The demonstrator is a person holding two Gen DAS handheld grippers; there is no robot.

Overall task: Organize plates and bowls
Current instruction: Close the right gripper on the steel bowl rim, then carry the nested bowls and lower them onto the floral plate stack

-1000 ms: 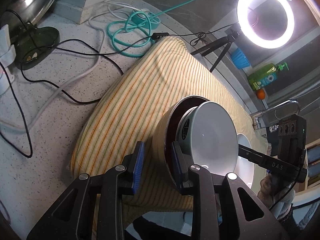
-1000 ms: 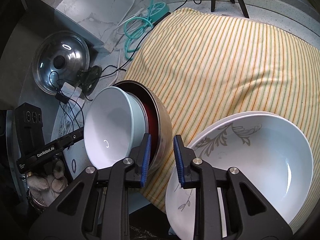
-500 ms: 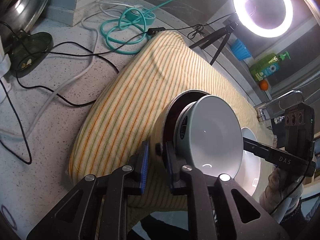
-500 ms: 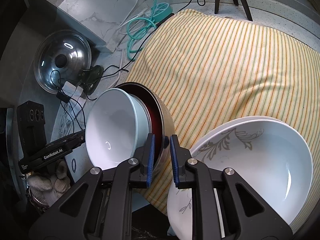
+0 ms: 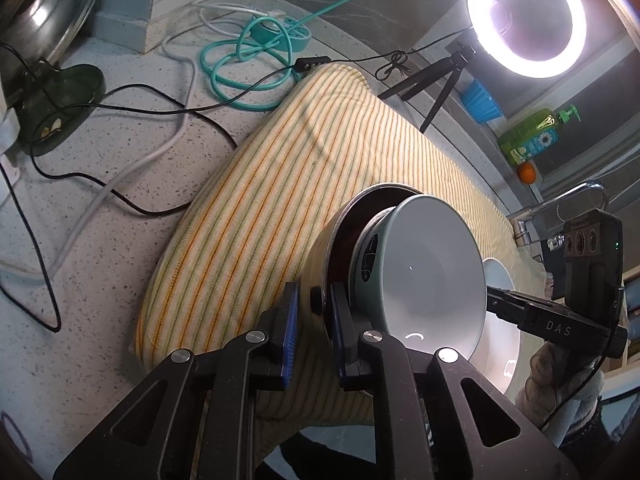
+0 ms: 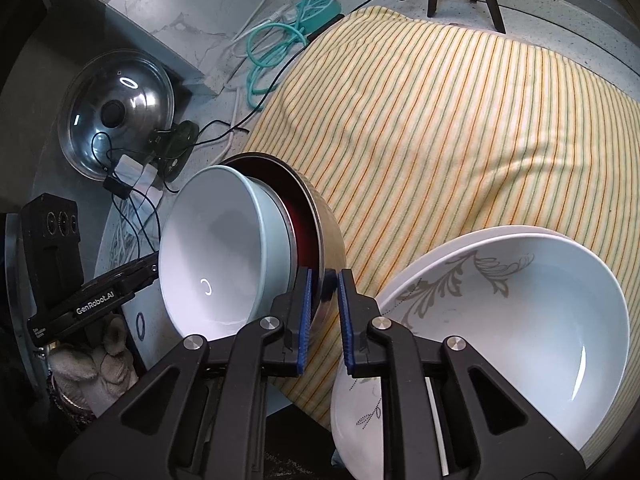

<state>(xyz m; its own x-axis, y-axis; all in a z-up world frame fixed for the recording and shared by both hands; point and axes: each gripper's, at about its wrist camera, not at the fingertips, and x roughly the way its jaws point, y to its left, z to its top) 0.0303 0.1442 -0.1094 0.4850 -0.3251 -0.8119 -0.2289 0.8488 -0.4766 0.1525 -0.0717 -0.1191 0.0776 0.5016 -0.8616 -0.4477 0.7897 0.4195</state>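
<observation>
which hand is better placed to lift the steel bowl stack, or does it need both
Both, likely. The left gripper and right gripper each clamp the steel bowl's rim on opposite sides, with the pale bowl nested inside, so neither is better placed alone.

This is a home kitchen set up for filming. A speckled grey stone countertop (image 5: 120, 240) carries a yellow striped cloth (image 6: 460, 140) spread as a drying mat. At the far right stand a chrome sink tap (image 5: 560, 204), a green pump bottle of dish soap (image 5: 536, 136) and a small orange fruit (image 5: 527, 172). A glass pot lid with a steel rim (image 6: 116, 112) leans at the far left. A glowing white ring light on a black tripod (image 5: 526, 20) and a coiled teal power strip cable (image 5: 248, 64) mark the recording setup.
</observation>
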